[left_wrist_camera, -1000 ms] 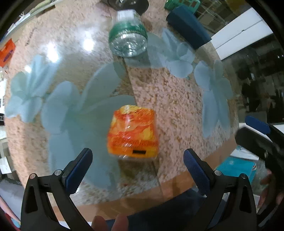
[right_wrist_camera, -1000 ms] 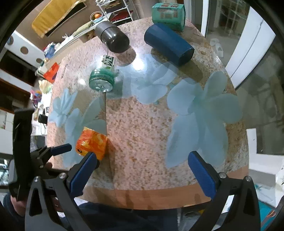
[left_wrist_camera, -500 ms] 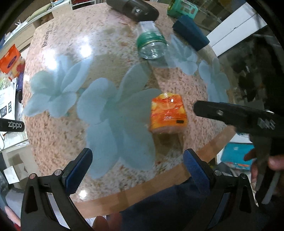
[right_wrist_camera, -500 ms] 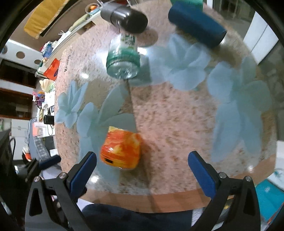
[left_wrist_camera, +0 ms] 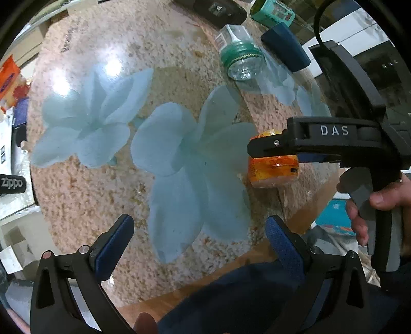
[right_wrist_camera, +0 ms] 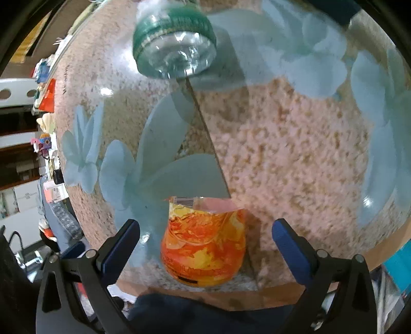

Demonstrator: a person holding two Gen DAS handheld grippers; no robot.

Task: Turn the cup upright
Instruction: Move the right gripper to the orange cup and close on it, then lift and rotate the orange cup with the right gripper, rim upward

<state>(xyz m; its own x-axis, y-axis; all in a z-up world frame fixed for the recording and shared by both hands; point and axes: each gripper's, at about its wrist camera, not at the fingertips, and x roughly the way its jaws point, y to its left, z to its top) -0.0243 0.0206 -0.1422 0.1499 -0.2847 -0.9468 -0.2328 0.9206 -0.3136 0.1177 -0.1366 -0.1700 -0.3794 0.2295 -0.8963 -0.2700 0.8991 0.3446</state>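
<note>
The orange and yellow cup lies on the granite table near its front edge; the barcoded end points away from me. My right gripper is open, its blue pads on either side of the cup without touching it. In the left wrist view the cup sits at the right, partly hidden behind the black right gripper. My left gripper is open and empty, over the blue flower pattern left of the cup.
A clear bottle with a green band lies on its side beyond the cup; it also shows in the left wrist view. A dark blue cylinder, a teal box and a black object lie at the far edge.
My right gripper has moved in over the cup, so the cup now sits between its open pads. My left gripper has drawn back to the left, away from the cup.
</note>
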